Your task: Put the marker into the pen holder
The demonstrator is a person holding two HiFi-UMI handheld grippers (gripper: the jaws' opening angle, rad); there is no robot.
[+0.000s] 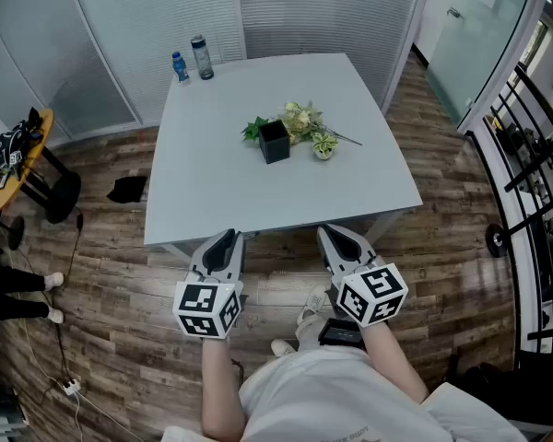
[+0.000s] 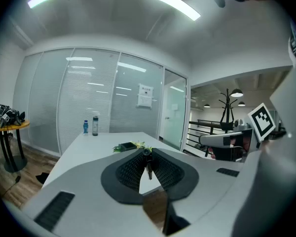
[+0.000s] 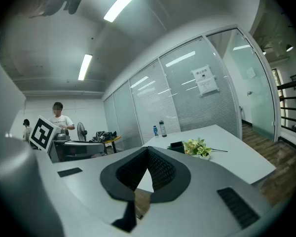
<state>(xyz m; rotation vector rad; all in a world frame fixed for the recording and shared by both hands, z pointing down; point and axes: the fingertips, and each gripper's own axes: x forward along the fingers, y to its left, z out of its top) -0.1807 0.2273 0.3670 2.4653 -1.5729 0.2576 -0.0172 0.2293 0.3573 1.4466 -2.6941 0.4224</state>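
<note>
Slim dark marker (image 2: 148,163), black square pen holder (image 1: 274,142)

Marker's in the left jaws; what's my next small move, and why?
Probably carry the left gripper forward over the table toward the pen holder. Its jaws pinch the marker, yet it hangs at the table's near edge, while the holder stands mid-table, open top up, beside the flowers.

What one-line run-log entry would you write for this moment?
left gripper: jaws shut on marker | right gripper: jaws shut, empty | pen holder: on table beside flowers
</note>
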